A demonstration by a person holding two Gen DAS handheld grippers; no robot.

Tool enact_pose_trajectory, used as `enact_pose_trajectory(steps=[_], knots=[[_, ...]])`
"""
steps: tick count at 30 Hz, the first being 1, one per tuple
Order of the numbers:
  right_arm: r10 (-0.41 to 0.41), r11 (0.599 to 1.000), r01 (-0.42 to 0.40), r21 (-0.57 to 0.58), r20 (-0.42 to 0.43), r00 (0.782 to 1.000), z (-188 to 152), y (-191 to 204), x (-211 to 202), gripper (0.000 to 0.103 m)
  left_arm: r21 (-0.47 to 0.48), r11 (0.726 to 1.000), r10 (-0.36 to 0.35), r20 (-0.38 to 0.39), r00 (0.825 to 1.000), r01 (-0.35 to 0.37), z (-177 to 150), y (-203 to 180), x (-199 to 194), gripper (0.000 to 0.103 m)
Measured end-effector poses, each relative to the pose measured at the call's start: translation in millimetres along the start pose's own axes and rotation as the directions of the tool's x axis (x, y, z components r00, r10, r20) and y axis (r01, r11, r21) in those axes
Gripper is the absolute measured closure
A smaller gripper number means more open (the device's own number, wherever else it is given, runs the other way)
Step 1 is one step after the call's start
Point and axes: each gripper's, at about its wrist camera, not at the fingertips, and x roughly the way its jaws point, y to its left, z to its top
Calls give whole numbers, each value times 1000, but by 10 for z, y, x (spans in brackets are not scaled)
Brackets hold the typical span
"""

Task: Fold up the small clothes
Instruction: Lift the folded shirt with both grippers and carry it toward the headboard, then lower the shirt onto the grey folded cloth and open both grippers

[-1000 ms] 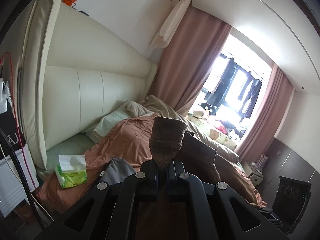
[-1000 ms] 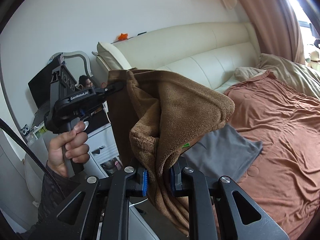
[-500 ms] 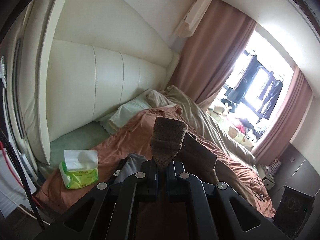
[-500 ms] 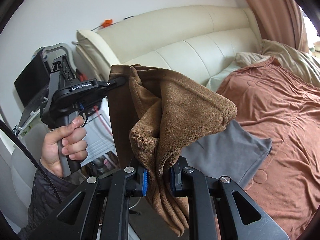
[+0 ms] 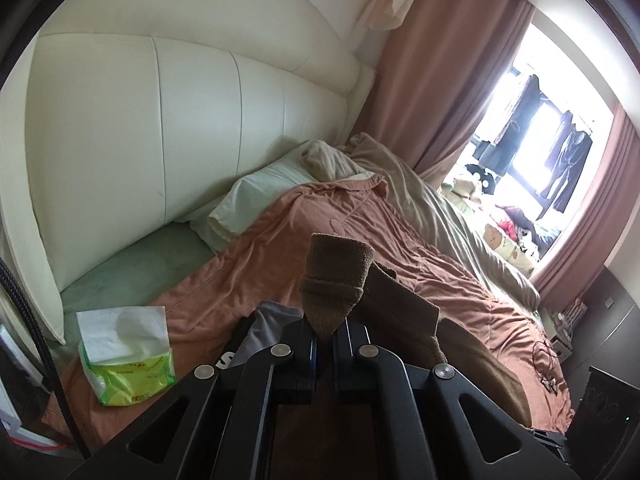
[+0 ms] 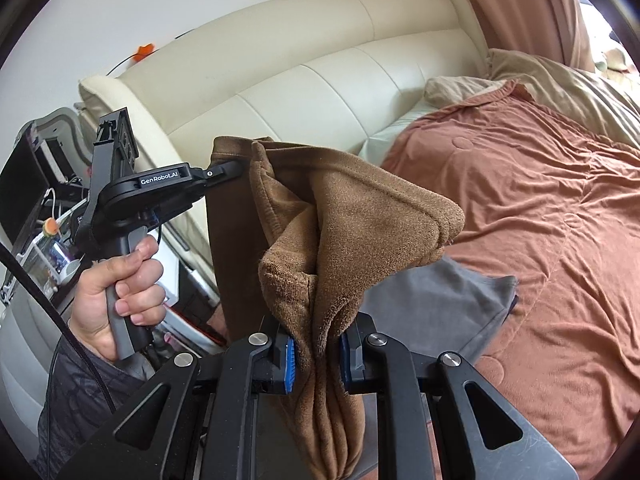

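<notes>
Left gripper is clamped on a bunched corner of the brown garment, which pokes up between its fingers, and the right gripper is pinched tight on another thick fold of the same brown garment. The cloth hangs in the air between the two tools, above the near edge of the bed, stretched from the left tool's tip across to the right one and drooping below both. It's a soft, fleecy fabric with a stitched hem, gathered into heavy rolls at each grip. From the right wrist view, the person's left hand wraps the black handle of the left tool. Beneath the hanging cloth lies a flat grey garment on the rust-coloured quilt. Off to the side sits a green tissue pack with a white sheet sticking up, near the cream padded headboard. A pale pillow rests at the headboard.
</notes>
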Motion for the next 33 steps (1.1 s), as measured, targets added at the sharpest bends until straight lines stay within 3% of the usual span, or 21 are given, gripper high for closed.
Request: enact_pose_trajectory(steps=[8,20,21,23,25,27,29,30,33], knots=[[-46,998,43,-39,-65,997,25,-286,421,90,74,995,67,-84,994,-61,-58,55,728,98],[-37,996,46,78,-117,992,-69,-881,1058,89,110,980,183,-189,965,-164,-266,200,1843,96],[-52,994,64,93,-125,991,-97,-962,1130,86,117,976,204,-200,958,-183,-289,214,1931,94],[-109,985,129,111,-169,980,-161,-1132,1316,76,128,967,247,-238,939,-222,-361,279,2092,75],[-195,969,224,102,-236,952,-268,-1245,1462,72,129,953,298,-255,920,-273,-435,353,2151,70],[-156,973,191,129,-240,958,-320,-1310,1470,69,120,957,287,-264,921,-264,-487,408,2110,70],[-166,970,200,135,-230,959,-291,-1320,1416,52,123,957,285,-263,922,-261,-525,453,2034,69],[-191,966,222,131,-217,957,-281,-1298,1362,49,121,958,284,-263,922,-261,-550,475,1979,69],[-204,962,233,144,-193,960,-228,-1252,1295,48,94,967,255,-276,927,-238,-622,551,1829,69]])
